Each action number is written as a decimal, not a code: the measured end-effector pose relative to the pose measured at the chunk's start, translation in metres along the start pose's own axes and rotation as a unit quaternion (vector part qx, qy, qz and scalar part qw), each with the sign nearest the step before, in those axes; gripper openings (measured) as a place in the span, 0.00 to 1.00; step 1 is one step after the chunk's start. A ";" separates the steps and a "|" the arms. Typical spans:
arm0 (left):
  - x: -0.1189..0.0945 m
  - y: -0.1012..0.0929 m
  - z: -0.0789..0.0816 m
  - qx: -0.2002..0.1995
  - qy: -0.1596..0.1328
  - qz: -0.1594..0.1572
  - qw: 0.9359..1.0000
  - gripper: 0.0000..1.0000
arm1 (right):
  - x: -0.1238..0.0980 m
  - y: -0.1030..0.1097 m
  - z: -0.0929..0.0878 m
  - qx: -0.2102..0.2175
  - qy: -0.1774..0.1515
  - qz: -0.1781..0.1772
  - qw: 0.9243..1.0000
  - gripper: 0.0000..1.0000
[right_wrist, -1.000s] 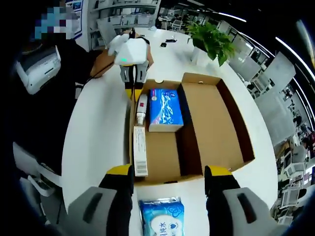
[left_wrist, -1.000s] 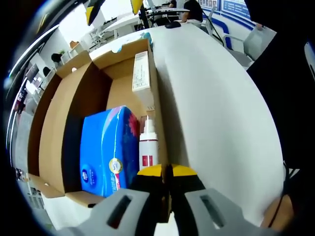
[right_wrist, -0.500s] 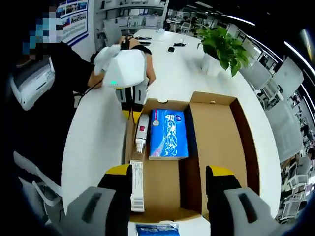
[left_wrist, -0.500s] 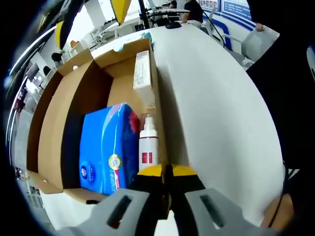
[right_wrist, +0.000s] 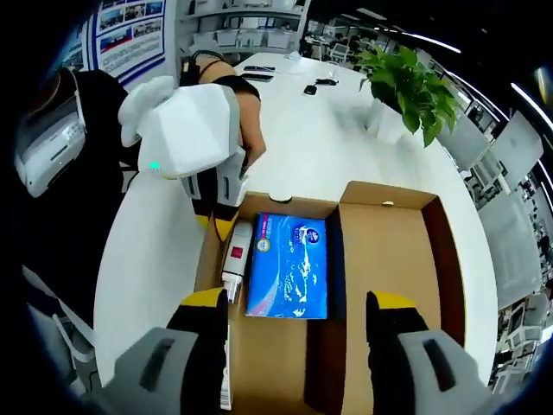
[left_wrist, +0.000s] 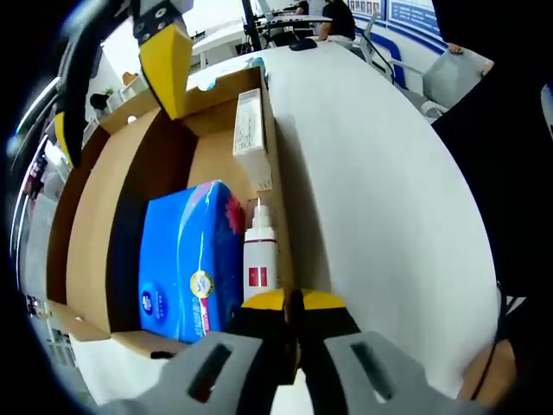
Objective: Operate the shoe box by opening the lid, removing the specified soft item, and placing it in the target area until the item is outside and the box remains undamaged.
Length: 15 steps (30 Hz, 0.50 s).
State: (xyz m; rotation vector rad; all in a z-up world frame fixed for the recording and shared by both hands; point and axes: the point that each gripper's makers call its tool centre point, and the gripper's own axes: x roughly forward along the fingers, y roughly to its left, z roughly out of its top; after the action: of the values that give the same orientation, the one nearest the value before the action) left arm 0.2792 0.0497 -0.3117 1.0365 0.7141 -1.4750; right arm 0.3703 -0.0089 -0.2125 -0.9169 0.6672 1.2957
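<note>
The open cardboard shoe box [left_wrist: 95,225] lies on the white table. Inside are a blue soft tissue pack [left_wrist: 190,259], a white spray bottle [left_wrist: 259,264] and a long white carton [left_wrist: 251,138]. My left gripper [left_wrist: 294,301] is shut on the near end of the box's right wall. In the right gripper view, the left gripper [right_wrist: 213,226] grips the box [right_wrist: 389,259] at its far left corner. My right gripper [right_wrist: 300,304] hangs open above the box, its jaws on either side of the blue pack [right_wrist: 289,264], apart from it. Its yellow fingers [left_wrist: 166,60] enter the left gripper view from the top left.
A potted plant [right_wrist: 406,78] stands on the table [right_wrist: 320,147] beyond the box. The person's dark sleeve and hand [right_wrist: 246,121] are behind the left gripper. Bare table [left_wrist: 389,216] stretches to the right of the box. Office desks and chairs fill the background.
My right gripper has moved forward over the box and closer to the blue pack; the wipes pack on the table has slid out of view. The left gripper still holds the box wall.
</note>
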 end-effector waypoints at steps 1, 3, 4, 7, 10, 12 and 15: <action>0.000 0.000 0.000 0.000 -0.001 -0.001 1.000 0.03 | 0.002 -0.001 0.001 0.010 0.000 0.001 1.000 0.68; 0.000 0.001 0.000 -0.001 -0.002 -0.002 1.000 0.03 | 0.006 -0.004 0.002 0.022 0.003 0.001 1.000 0.70; 0.000 0.001 0.000 -0.001 -0.002 -0.002 1.000 0.03 | 0.008 -0.004 0.001 0.020 0.008 0.002 1.000 0.70; 0.000 0.002 0.000 -0.001 -0.001 -0.002 1.000 0.03 | 0.018 -0.001 -0.002 0.022 0.017 0.015 1.000 0.72; 0.000 0.002 -0.001 0.003 -0.001 -0.001 1.000 0.03 | 0.027 0.005 -0.007 0.012 0.031 0.028 0.999 0.72; -0.001 0.003 -0.001 0.005 -0.002 -0.001 1.000 0.03 | 0.032 0.006 -0.009 0.008 0.041 0.033 0.999 0.74; -0.001 0.003 -0.001 0.004 -0.001 -0.001 1.000 0.03 | 0.039 0.004 -0.010 0.009 0.048 0.036 0.998 0.75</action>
State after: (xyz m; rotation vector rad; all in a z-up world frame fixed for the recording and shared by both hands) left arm 0.2827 0.0501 -0.3111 1.0404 0.7083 -1.4820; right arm 0.3740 0.0022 -0.2517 -0.9536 0.7914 1.3129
